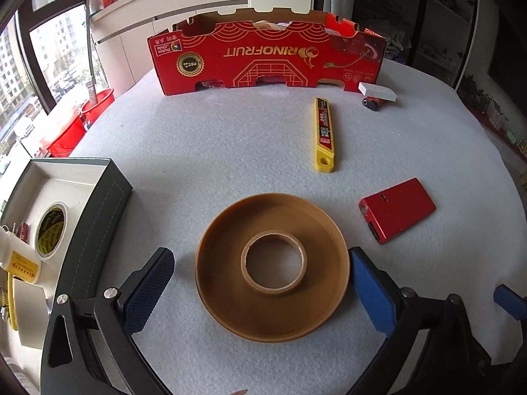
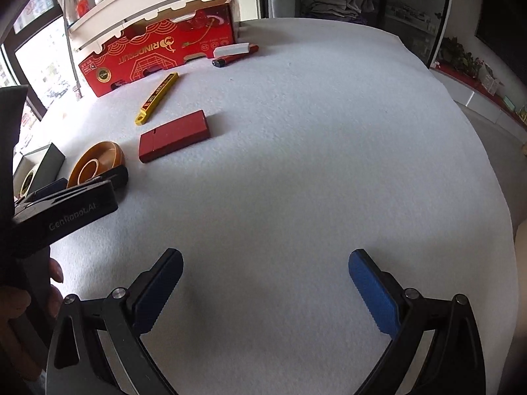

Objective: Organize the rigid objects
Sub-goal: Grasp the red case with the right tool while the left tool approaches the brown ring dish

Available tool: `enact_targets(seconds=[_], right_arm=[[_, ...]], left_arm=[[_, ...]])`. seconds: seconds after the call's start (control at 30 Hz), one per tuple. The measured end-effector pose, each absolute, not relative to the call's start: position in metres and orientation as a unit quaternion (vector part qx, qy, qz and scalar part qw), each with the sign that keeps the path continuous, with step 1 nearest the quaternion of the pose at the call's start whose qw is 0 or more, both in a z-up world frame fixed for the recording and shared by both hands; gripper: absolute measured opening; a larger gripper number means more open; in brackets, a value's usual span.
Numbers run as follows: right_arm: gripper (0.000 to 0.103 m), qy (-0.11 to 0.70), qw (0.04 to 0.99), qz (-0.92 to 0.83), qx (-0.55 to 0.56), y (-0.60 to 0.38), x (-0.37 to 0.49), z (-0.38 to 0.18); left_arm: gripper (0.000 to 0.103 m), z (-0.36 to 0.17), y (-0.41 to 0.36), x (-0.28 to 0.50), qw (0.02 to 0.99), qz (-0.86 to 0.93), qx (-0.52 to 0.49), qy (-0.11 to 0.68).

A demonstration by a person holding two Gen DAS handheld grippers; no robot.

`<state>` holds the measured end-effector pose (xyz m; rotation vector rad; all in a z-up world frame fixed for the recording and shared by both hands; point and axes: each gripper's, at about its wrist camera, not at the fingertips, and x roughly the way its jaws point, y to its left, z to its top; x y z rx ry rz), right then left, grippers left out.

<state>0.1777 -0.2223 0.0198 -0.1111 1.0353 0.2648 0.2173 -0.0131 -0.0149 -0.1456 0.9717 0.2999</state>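
A large brown tape roll (image 1: 227, 283) lies flat on the white padded table, between the open fingers of my left gripper (image 1: 263, 293); the fingers stand beside its rim without squeezing it. It also shows in the right wrist view (image 2: 108, 156). A red flat case (image 1: 397, 209) (image 2: 174, 135), a yellow utility knife (image 1: 323, 133) (image 2: 157, 97), a white block (image 1: 377, 91) (image 2: 230, 49) and a lighter (image 1: 372, 102) (image 2: 221, 62) lie beyond. My right gripper (image 2: 265, 291) is open and empty over bare table.
A dark open box (image 1: 98, 197) at the left holds a tape roll (image 1: 51, 230), a glue bottle (image 1: 19, 260) and other items. A red cardboard fruit box (image 1: 263, 56) (image 2: 154, 52) stands at the table's far edge. The left gripper's body (image 2: 66, 210) shows at the left of the right wrist view.
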Motion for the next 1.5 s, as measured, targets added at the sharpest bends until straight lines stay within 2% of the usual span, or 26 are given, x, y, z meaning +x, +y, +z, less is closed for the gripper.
enact_targets(seconds=[0.2,0.67,0.8,0.93,1.03,1.07,1.13,1.17,1.2,1.33,1.5], right_arm=[[0.101,0.465,0.867,0.15,-0.095,-0.185,0.208,0.018],[0.101,0.417,0.865,0.259,-0.101,-0.16,0.241,0.019],[0.101,0.459,0.844,0.271,-0.053,-0.158,0.254,0.022],[0.101,0.476,0.843,0.22,-0.119,-0.128,0.26,0.018],[0.101,0.491,0.841,0.186,-0.128,-0.12,0.264,0.017],[0.1,0.493,0.841,0.184,-0.126,-0.121,0.264,0.017],[0.09,0.486,0.846,0.182,-0.122,-0.126,0.259,0.021],[0.075,0.482,0.849,0.179,-0.121,-0.13,0.255,0.023],[0.07,0.482,0.85,0.173,-0.12,-0.136,0.253,0.025],[0.07,0.489,0.85,0.165,-0.107,-0.168,0.234,0.026],[0.07,0.494,0.849,0.155,-0.107,-0.214,0.18,0.024]], left_arm=[[0.103,-0.015,0.004,0.21,0.869,0.159,-0.085,0.462],[0.103,-0.015,0.025,0.205,0.866,0.194,-0.107,0.449],[0.102,-0.016,0.024,0.205,0.867,0.194,-0.105,0.447],[0.102,-0.015,0.023,0.205,0.866,0.195,-0.102,0.449],[0.102,-0.015,0.023,0.207,0.866,0.193,-0.103,0.449],[0.102,-0.015,0.022,0.207,0.867,0.19,-0.102,0.449],[0.102,-0.014,0.017,0.209,0.87,0.169,-0.092,0.454],[0.102,-0.014,0.013,0.208,0.871,0.156,-0.086,0.458],[0.101,-0.014,0.008,0.206,0.872,0.145,-0.08,0.46],[0.088,-0.009,-0.018,0.191,0.881,0.095,-0.051,0.46],[0.084,-0.006,-0.044,0.138,0.884,0.047,-0.027,0.465]])
